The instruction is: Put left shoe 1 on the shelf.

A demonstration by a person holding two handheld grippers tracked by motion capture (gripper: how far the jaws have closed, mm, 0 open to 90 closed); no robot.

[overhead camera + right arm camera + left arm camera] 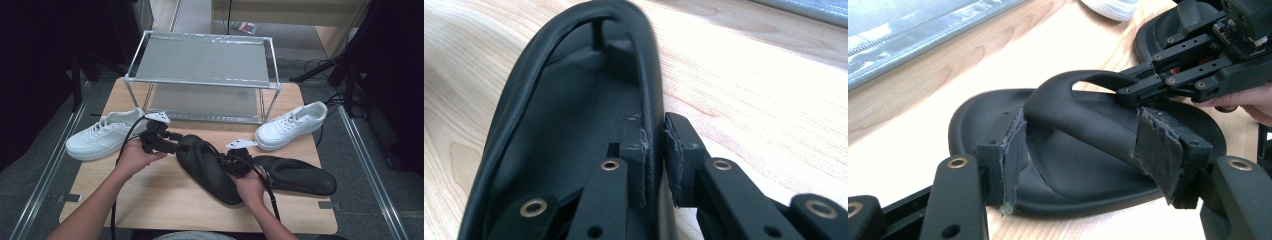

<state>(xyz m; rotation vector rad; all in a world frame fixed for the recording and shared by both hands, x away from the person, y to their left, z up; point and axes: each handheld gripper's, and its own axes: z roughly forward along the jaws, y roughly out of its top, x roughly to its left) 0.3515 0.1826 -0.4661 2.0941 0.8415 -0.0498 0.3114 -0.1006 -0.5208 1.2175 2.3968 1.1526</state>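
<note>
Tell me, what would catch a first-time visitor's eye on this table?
Probably the black sandal at the table's front middle: the right hand-held gripper pinches its side rim, while the left hand-held gripper stands open around its toe end. A second black sandal lies to its right, and a white sneaker sits at each side before a metal shoe rack.

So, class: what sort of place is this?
Probably a lab or workshop set up for shoe-tidying practice: a wooden table with a two-tier shoe rack, white sneakers and black sandals, dark screens and loose cables on the floor.
</note>
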